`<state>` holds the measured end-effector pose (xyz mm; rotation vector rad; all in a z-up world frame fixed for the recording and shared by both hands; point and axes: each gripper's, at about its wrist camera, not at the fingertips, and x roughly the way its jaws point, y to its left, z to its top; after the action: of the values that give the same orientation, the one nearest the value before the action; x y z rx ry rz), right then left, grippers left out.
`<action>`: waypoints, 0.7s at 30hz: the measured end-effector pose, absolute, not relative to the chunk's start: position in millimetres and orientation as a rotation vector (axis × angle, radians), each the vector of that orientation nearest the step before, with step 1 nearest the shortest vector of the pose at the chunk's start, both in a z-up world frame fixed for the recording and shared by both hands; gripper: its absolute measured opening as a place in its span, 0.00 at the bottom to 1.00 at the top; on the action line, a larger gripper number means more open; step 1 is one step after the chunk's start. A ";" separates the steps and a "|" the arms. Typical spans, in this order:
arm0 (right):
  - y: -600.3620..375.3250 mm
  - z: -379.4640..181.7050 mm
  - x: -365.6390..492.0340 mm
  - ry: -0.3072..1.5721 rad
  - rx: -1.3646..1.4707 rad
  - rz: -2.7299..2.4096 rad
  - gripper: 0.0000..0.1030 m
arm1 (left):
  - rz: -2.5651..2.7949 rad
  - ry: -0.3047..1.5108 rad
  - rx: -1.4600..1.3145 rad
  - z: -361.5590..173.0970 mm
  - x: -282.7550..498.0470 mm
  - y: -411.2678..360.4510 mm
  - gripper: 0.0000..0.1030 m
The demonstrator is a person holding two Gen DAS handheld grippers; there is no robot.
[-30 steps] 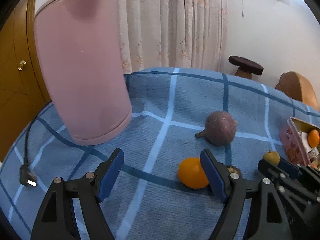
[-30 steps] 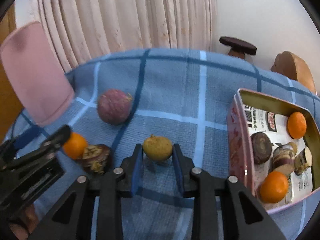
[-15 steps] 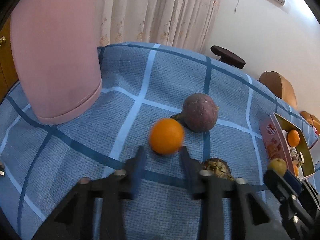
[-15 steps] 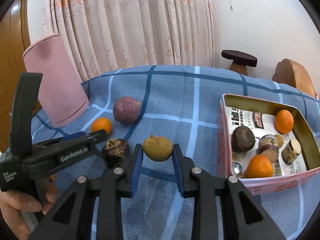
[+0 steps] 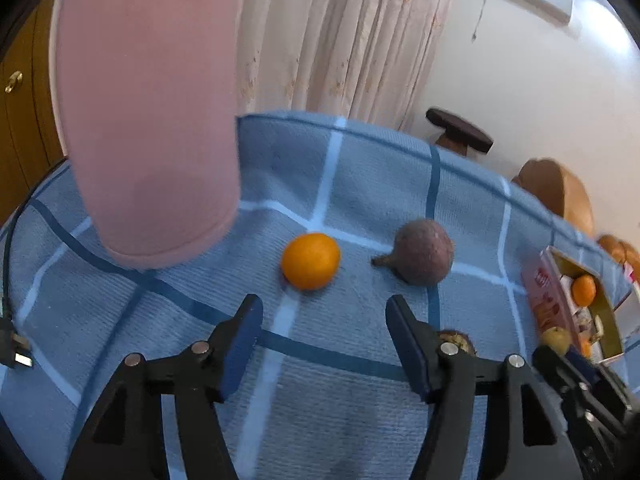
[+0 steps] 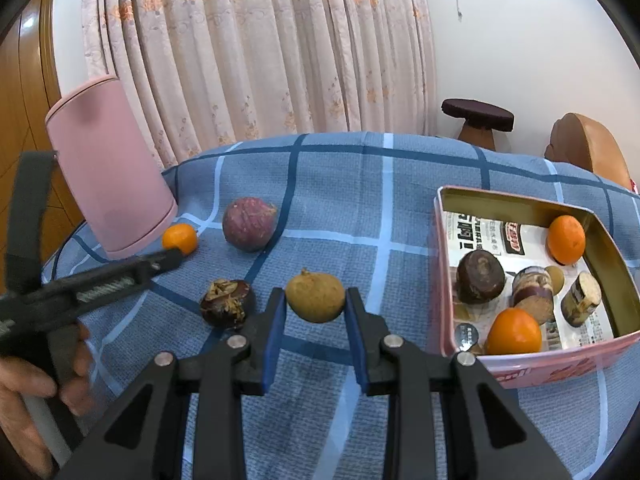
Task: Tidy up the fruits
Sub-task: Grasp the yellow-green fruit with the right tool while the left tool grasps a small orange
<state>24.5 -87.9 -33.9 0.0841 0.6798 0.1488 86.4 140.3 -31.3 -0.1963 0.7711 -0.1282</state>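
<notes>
My left gripper [image 5: 324, 308] hovers over the blue checked cloth, its jaws opening with nothing between them. A small orange [image 5: 310, 261] lies just beyond its fingertips, and a round purple fruit [image 5: 422, 252] sits to the right of it. A dark cracked chestnut-like fruit [image 6: 227, 303] lies nearer, half hidden behind the left gripper's right finger. My right gripper [image 6: 316, 305] is shut on a tan, rough-skinned fruit [image 6: 316, 294], left of the pink tin [image 6: 520, 202]. The tin holds two oranges and several dark fruits.
A tall pink cylinder [image 5: 148, 120] stands at the left, close behind the orange. A black cable with a plug [image 5: 16, 350] lies at the table's left edge. A dark stool [image 6: 478, 120] and a brown chair back [image 6: 588, 148] stand beyond the far edge, before a curtain.
The left jaws went from wide to nearly shut behind the orange and now stand apart again. The orange now lies further off, near the pink cylinder. The right gripper kept its fruit.
</notes>
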 end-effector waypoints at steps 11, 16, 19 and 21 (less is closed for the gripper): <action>-96.0 -38.2 36.0 0.717 0.131 0.162 0.32 | -0.039 0.839 -0.096 -47.2 145.1 124.5 0.65; -95.7 -39.0 39.4 0.723 0.137 0.166 0.32 | -0.068 0.852 -0.122 -49.2 147.8 126.9 0.38; -95.0 -34.7 33.9 0.685 0.128 0.163 0.32 | -0.025 0.811 -0.169 -44.2 138.8 138.1 0.38; -93.0 -30.2 29.0 0.639 0.107 0.153 0.32 | 0.013 0.720 -0.205 -33.7 121.0 145.4 0.38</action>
<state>29.0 -93.0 -30.2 0.1067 0.6391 0.1531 121.0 145.4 -33.7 -0.2049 0.7201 0.0126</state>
